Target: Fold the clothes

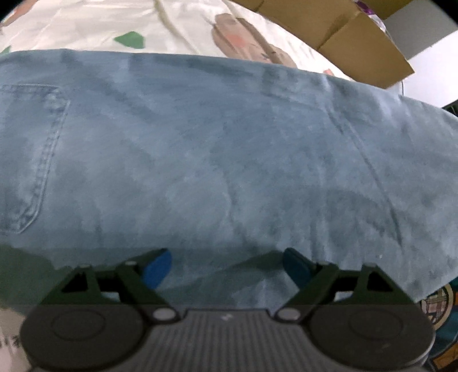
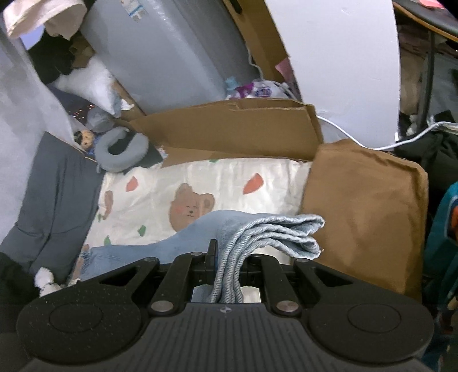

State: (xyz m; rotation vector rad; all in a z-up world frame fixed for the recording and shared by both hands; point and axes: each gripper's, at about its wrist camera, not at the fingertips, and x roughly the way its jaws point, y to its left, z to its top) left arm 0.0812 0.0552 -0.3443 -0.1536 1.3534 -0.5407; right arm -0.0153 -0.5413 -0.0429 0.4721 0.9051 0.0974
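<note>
Denim fills most of my left wrist view: the light blue jeans (image 1: 229, 160) lie spread flat across the cream bedsheet (image 1: 86, 25) printed with bears and coloured shapes. A stitched back pocket (image 1: 28, 160) shows at the left of that view, and a long seam (image 1: 369, 160) runs down the cloth at the right.

My left gripper (image 1: 227, 267) points steeply down at the fabric. Its jaws stand wide apart, blue pads (image 1: 157, 269) facing inward, with nothing pinched between them. The view is too blurred to tell whether the fingertips touch the denim beneath.

My right gripper (image 2: 227, 257) is clamped tight on a bunched section of the same jeans (image 2: 269, 231). Several folded layers pass between the jaws. The gathered edge sticks out to the right of the fingers, raised above the sheet. The rest of the garment trails down and to the left onto the bedsheet (image 2: 186, 177).

In the right wrist view:
- A folded brown cloth (image 2: 369, 206) lies at the right, just beside the raised denim.
- A flattened cardboard box (image 2: 229, 131) stands along the far edge of the sheet.
- A grey garment (image 2: 54, 194) lies at the left.
- A grey neck pillow (image 2: 120, 154) rests beyond the grey garment.

A corner of cardboard (image 1: 343, 37) also shows at the upper right of the left wrist view.
</note>
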